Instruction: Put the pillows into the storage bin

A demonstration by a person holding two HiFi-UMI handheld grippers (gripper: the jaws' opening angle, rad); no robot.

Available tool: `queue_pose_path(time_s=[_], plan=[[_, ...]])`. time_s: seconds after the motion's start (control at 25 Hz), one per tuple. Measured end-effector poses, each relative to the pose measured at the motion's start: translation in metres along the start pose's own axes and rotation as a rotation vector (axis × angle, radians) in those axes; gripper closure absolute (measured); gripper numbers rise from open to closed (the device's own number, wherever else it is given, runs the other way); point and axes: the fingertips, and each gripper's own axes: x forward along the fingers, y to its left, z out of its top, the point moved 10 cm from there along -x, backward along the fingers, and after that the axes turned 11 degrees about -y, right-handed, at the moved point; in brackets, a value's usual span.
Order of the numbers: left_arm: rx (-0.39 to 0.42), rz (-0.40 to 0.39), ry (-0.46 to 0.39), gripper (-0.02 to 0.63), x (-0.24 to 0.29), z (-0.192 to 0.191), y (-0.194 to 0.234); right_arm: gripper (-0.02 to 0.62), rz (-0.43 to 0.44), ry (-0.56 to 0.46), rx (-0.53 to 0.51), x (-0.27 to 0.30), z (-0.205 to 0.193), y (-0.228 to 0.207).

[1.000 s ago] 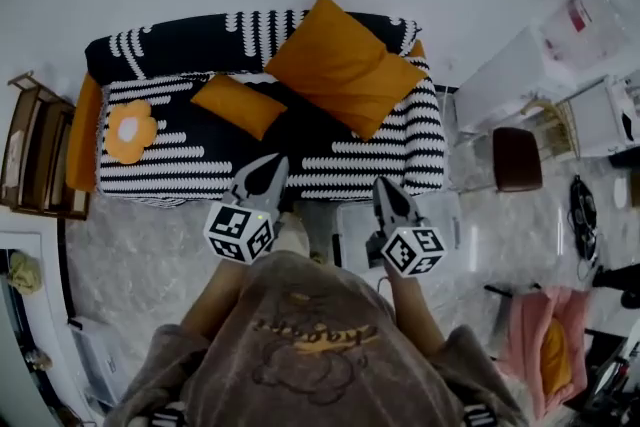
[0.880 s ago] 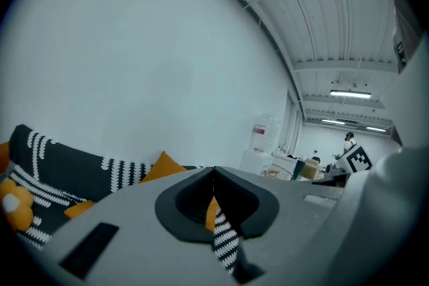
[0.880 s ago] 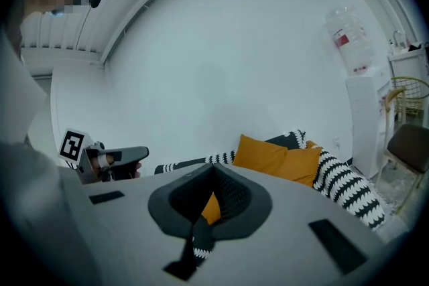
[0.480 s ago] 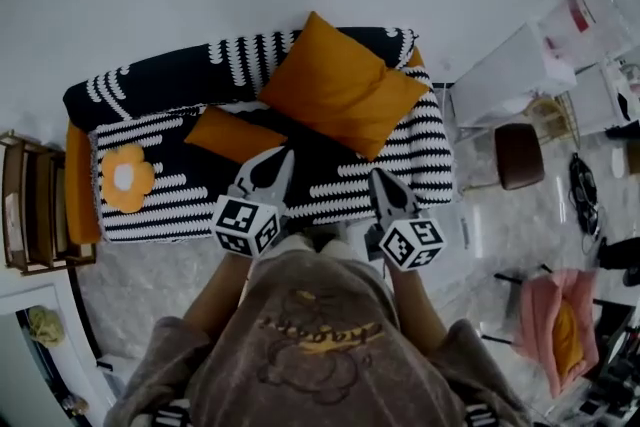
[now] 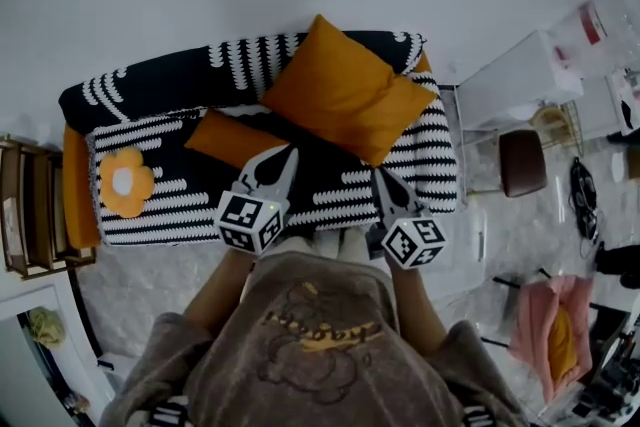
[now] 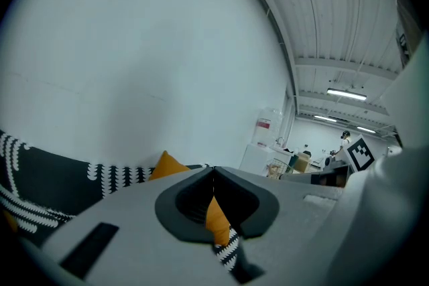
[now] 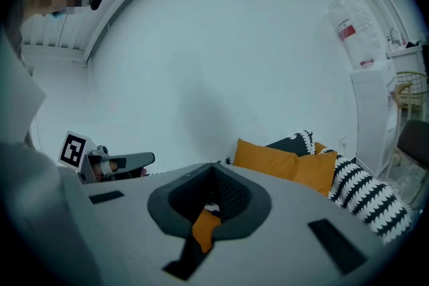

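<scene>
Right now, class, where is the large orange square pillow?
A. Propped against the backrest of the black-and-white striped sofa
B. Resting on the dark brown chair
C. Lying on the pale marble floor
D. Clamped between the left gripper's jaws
A: the large orange square pillow sits on the black-and-white striped sofa, tilted up against its backrest, with no gripper touching it.

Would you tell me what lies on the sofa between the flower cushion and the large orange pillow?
A small orange pillow, seen in the head view.
</scene>
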Motion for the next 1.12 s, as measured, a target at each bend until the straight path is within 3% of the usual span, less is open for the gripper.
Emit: queue_pose_path(time_s=[0.32, 0.52, 0.56, 0.68, 0.8, 1.12], plan=[[0.022, 0.041, 0.058, 0.601, 0.053, -0.008, 0.021, 0.602, -0.026, 0.034, 0.025, 0.04, -0.002, -0.045], [0.051, 0.072, 0.068, 0.598, 0.095, -0.013, 0.029, 0.447, -0.06, 0.055, 0.038, 0.065, 0.004, -0.094], [0.05, 0.081, 0.072, 0.573, 0.102, -0.015, 0.031, 0.415, -0.061, 0.057, 0.038, 0.071, 0.006, -0.102], [0.031, 0.106, 0.079, 0.392, 0.128, -0.023, 0.039, 0.309, -0.057, 0.076, 0.039, 0.089, 0.005, -0.125], [0.038, 0.12, 0.084, 0.286, 0.154, -0.034, 0.048, 0.188, -0.064, 0.103, 0.05, 0.104, -0.002, -0.148], [0.053, 0.165, 0.198, 0.209, 0.219, -0.109, 0.103, 0.13, -0.176, 0.179, 0.099, 0.137, -0.059, -0.231]])
